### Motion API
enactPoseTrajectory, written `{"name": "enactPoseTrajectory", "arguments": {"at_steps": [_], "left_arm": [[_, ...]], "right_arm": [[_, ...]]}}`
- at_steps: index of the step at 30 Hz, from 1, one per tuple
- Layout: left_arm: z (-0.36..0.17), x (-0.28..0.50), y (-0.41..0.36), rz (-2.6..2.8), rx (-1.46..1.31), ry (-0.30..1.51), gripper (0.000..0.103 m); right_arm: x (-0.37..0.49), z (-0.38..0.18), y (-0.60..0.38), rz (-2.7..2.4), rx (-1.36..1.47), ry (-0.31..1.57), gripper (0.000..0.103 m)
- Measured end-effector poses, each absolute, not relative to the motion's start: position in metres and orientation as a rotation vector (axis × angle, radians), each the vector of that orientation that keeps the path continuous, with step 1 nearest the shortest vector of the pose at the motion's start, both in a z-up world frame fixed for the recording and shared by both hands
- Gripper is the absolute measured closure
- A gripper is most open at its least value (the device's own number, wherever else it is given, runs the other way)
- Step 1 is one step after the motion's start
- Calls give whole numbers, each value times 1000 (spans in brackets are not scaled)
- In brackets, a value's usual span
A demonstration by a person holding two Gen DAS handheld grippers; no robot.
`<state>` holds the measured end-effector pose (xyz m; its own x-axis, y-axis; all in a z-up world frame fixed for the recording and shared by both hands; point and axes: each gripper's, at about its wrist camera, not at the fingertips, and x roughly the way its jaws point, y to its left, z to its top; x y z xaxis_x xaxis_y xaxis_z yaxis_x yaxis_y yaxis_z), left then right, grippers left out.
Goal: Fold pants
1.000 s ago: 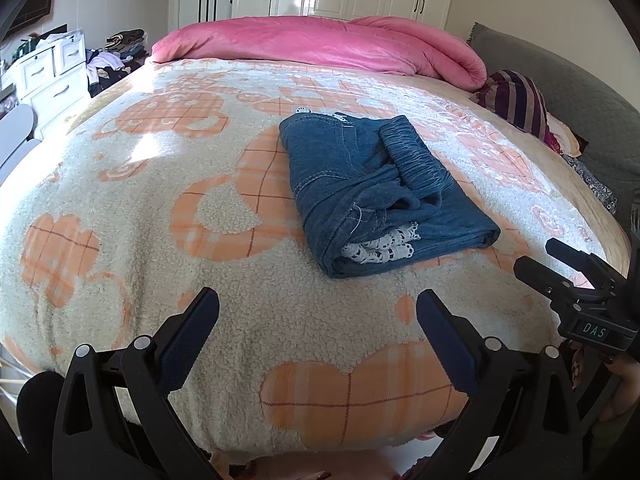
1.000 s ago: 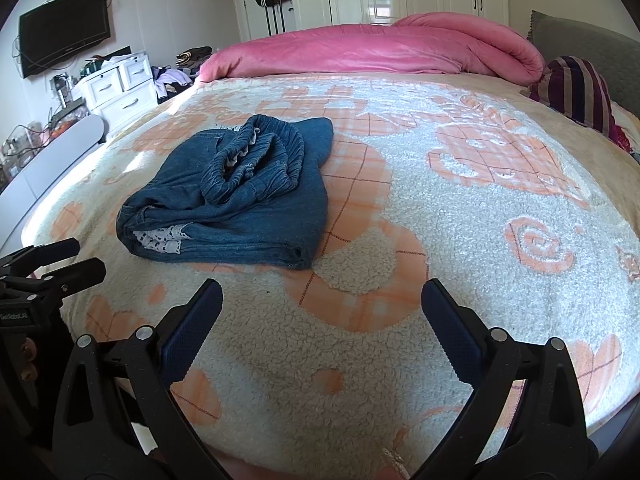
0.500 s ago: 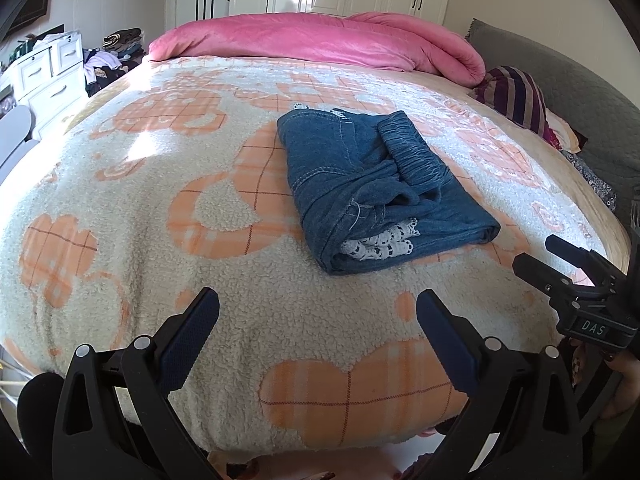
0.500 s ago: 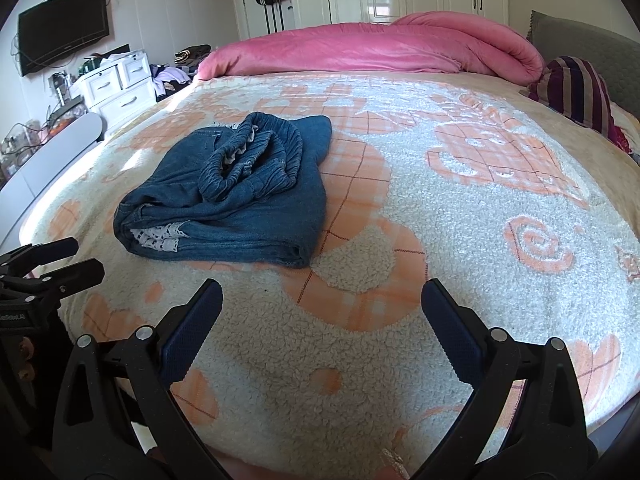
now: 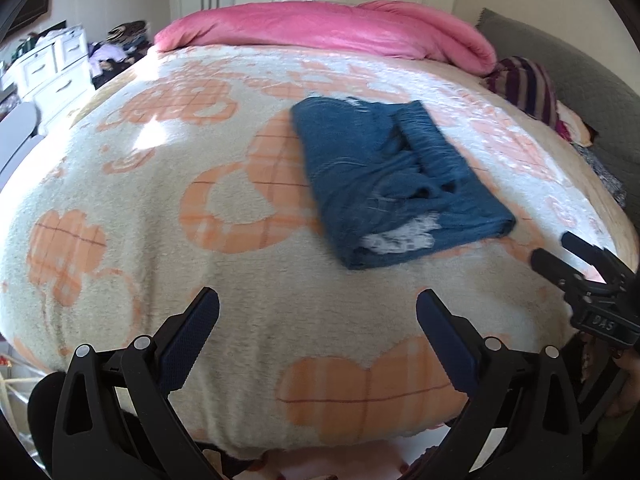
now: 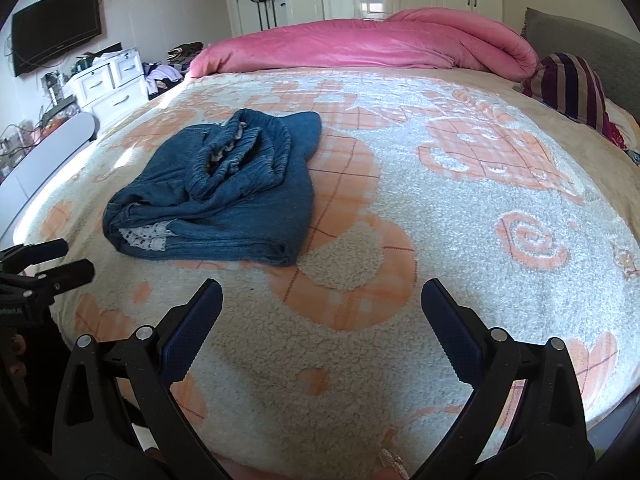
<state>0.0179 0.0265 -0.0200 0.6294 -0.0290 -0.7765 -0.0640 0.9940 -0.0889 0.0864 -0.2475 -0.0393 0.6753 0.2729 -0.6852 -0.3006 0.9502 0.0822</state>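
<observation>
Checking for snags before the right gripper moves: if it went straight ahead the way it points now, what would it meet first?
Probably the fleece blanket: the open right gripper points at bare bed, with the folded pants off to its left. Depth is unclear.

Blurred by motion in the left wrist view: folded pants [image 5: 396, 184], seams and lace trim unreadable. Cut off at bottom edge: bed [image 6: 360, 432]. Too small to identify: dresser [image 6: 112, 84] clutter.

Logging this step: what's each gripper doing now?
Left gripper: open, empty.
Right gripper: open, empty.
Pants: on the bed, untouched.
</observation>
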Motion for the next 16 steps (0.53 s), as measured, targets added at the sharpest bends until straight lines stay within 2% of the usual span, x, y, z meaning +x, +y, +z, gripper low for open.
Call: {"name": "enactPoseTrajectory", "arguments": {"at_steps": [7, 12, 16], "left_arm": [[-9, 56, 102, 141, -185, 855, 4], [-18, 125, 199, 350, -180, 920, 4], [-28, 173, 263, 477, -179, 951, 4]], "right_arm": [[115, -28, -293, 209, 10, 775, 9], [181, -20, -403, 6, 207, 818, 9], [234, -22, -489, -262, 221, 819, 9]]}}
